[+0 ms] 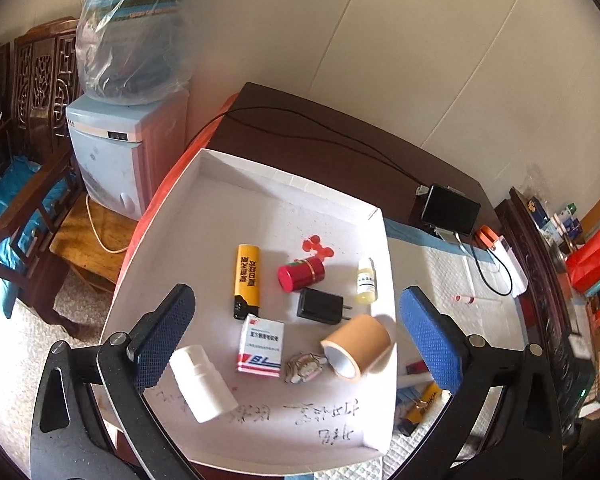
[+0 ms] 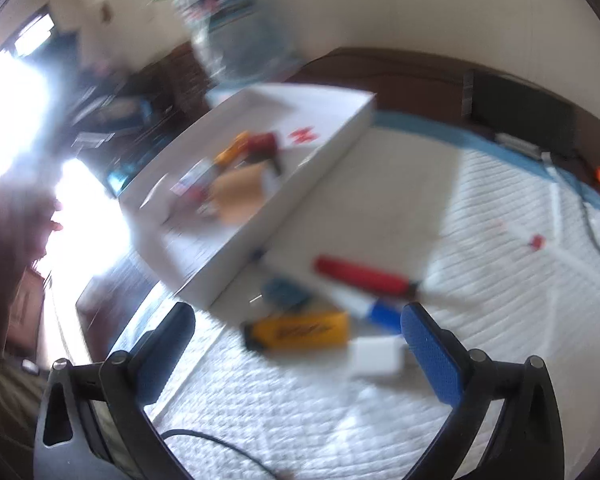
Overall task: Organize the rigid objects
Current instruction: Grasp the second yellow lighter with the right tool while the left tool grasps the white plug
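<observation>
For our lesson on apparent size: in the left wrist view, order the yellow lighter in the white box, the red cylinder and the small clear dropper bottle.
1. Yellow lighter
2. Red cylinder
3. Dropper bottle

All lie similarly far away.

1. The left wrist view is sharp and evenly daylit; soft shadows are cast rightward inside the tray (image 1: 220,184).
2. The right wrist view is motion-blurred, with glare blown out at left.
3. Edges are bent and darkened by fisheye distortion.
</observation>
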`<state>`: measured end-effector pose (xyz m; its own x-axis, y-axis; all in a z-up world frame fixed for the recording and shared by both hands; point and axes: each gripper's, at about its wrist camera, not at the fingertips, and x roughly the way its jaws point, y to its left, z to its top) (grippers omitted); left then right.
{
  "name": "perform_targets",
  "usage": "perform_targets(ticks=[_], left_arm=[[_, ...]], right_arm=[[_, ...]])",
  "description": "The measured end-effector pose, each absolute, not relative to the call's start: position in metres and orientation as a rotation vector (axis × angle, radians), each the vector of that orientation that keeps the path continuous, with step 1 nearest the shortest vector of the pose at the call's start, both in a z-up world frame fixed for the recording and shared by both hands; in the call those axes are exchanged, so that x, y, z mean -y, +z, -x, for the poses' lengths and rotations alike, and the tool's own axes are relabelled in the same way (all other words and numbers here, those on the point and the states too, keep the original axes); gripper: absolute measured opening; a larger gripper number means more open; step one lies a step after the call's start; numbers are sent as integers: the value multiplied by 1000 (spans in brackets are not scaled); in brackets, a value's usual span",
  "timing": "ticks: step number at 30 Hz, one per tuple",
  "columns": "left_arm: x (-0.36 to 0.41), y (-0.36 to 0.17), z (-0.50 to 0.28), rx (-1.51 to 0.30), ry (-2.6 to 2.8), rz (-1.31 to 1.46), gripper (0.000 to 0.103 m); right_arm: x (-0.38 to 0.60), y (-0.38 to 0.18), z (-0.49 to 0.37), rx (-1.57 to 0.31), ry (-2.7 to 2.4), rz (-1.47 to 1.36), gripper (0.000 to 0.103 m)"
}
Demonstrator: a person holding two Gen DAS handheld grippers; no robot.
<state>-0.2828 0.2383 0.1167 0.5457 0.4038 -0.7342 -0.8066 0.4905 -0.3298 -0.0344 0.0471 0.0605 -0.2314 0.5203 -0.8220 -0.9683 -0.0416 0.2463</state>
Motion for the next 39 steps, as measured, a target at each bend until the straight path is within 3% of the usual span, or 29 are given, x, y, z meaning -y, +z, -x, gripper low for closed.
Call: perform_targets(ticks=[17,21,26,34,39], left_arm=[[-195,130,300,-632,823,693,103],[-190,131,297,-630,825,694,103],[-180,131,280,-634,803,693,103],[-159,134,262,-658,782,668,103],[-150,129,241,-660,751,633,103]], right_arm=[[-76,10,73,-924,1498,917,102],[-67,13,68,-856,1471,928,80],[-77,16,53,-951,1470,838,81],[-72,11,69,-845,1491,942,80],[-46,13,30,-872,1419,905,80]])
